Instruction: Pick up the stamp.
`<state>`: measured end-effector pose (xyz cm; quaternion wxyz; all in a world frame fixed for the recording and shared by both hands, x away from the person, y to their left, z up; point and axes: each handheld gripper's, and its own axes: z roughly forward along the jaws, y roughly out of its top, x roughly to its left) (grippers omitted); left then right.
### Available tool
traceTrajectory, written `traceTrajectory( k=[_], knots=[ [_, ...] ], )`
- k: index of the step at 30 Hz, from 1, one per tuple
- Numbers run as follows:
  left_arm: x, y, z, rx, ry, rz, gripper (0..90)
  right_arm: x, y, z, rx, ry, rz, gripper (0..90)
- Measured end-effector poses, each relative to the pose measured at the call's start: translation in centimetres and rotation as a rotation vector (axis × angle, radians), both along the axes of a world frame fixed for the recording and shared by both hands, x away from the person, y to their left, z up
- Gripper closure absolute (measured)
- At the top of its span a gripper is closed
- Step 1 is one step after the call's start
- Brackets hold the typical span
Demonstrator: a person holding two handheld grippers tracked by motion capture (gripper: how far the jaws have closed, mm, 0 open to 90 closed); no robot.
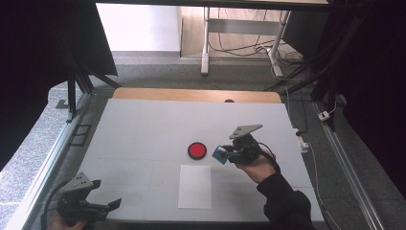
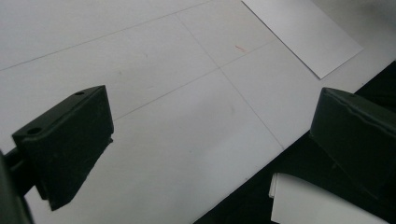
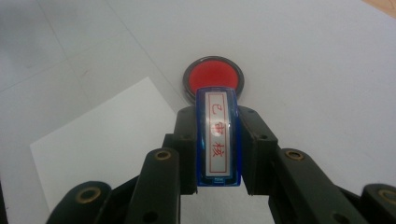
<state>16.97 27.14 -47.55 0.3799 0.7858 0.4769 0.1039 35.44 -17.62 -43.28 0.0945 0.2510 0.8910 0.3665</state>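
A white table (image 1: 143, 124) stands in a dim room, with a strip of bare wood along its far edge and grey carpet and cables beyond it. Near the middle of the table lies a round red ink pad (image 1: 197, 150) in a dark rim. Just toward the near edge from it lies 1 white sheet of paper (image 1: 195, 186), apart from the pad. The right gripper (image 1: 223, 153) is held above the table just right of the pad, toward the right edge, its 2 jaws clamped on a blue stamp (image 3: 218, 138) whose white label carries red characters; in the right gripper view the stamp's far end points at the pad. The left gripper (image 1: 113, 204) sits at the near left corner, its jaws wide apart with nothing between them, over the near edge.
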Motion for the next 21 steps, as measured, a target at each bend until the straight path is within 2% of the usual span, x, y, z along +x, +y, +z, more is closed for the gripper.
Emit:
traceTrajectory(
  k=[11, 21],
  knots=[
    [0.0, 0.0, 0.0, -0.002, 0.002, 0.001, 0.0, -1.1, 1.2, 0.5, 0.03, 0.009, 0.046, 71.0],
    [0.0, 0.0, 0.0, -0.002, 0.003, 0.0, 0.0, -2.5, 2.8, 0.9, 0.052, 0.013, 0.127, 70.9]
  ],
)
